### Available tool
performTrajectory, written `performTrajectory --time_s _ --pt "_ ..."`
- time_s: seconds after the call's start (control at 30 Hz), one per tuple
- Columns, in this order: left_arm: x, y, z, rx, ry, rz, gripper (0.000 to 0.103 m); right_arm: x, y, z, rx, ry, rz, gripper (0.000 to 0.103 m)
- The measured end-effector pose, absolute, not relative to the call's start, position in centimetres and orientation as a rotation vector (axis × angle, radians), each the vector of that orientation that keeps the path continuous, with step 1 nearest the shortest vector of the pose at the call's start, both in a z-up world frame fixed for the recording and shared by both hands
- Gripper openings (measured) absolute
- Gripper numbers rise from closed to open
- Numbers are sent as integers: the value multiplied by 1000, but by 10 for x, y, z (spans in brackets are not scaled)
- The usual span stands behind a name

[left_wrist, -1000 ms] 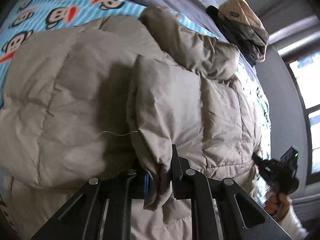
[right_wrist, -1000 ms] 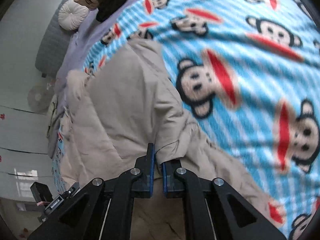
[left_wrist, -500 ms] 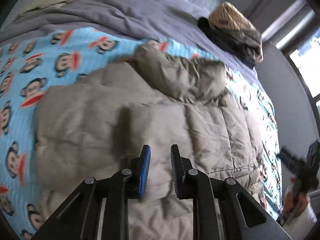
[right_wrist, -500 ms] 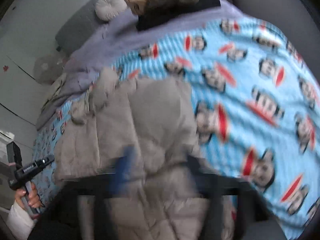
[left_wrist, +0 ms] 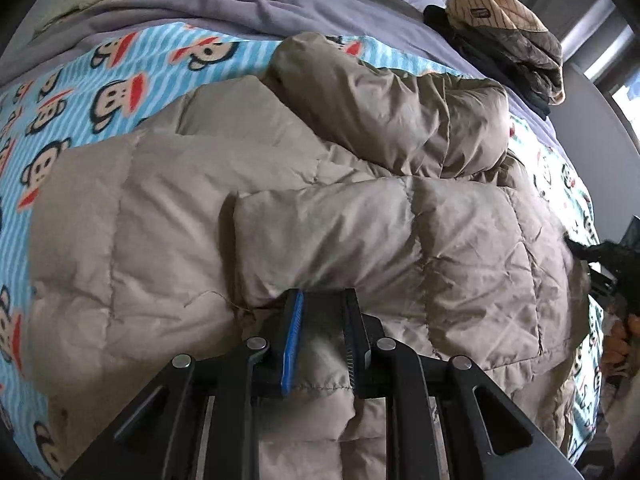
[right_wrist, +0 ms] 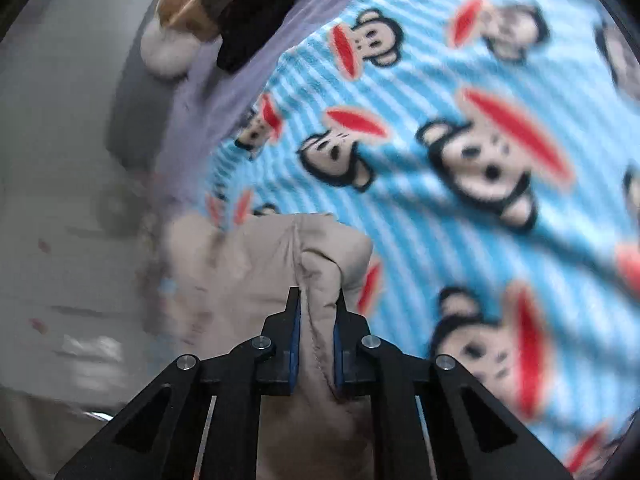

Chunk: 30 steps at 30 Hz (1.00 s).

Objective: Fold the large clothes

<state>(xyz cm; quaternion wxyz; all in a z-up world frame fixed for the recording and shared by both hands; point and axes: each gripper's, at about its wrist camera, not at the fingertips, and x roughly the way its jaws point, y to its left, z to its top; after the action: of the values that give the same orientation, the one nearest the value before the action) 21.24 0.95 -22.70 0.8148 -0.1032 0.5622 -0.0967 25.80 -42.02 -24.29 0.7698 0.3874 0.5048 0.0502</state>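
**A:** Two grippers, one jacket [left_wrist: 360,220]. Where's it at rn?

**B:** Spread on the bed, on top of the monkey blanket [left_wrist: 120,92]. Beige puffer, quilted side up, w/ one sleeve folded across the body. The top end is bunched up near the purple duvet [left_wrist: 240,4].

**A:** R gripper [right_wrist: 318,296]?

**B:** Jaws just snapped closed and they've got a fold of the jacket's edge pinched between the blue pads. Fabric puffs out past the tips, blanket right behind it. The view's pretty blurry tho. From the left cam you can also see it at the far right edge of the jacket, w/ a hand [left_wrist: 624,332] around the grip.

**A:** L gripper [left_wrist: 322,300]?

**B:** Pointing down at the near hem, right below the folded sleeve. Jaws nearly together w/ a narrow gap, and jacket shows in that gap. Can't tell if the pads actually bite or it's just fabric behind them, tbh.

**A:** Anything else on the bed?

**B:** Pile of clothes [left_wrist: 508,28] at the far corner, well away from the jacket.
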Motion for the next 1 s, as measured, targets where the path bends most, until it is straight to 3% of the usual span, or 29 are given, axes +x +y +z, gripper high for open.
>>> performTrajectory --time_s 0.07,0.2,0.5,0.73,1.0 --pt "213 7 -232 -216 1193 -215 21 262 -420 -251 694 1125 18 14" --pt "213 4 -233 -192 1193 -216 21 259 -429 -262 689 1124 -48 14" --pt "215 5 -231 -209 1196 -214 21 186 -383 -184 402 1018 -20 14" --pt "214 7 -230 -212 1190 -224 21 174 -367 -243 383 1159 -23 13" --pt "200 31 -203 -172 1189 -103 21 171 -366 -235 349 1170 -61 13"
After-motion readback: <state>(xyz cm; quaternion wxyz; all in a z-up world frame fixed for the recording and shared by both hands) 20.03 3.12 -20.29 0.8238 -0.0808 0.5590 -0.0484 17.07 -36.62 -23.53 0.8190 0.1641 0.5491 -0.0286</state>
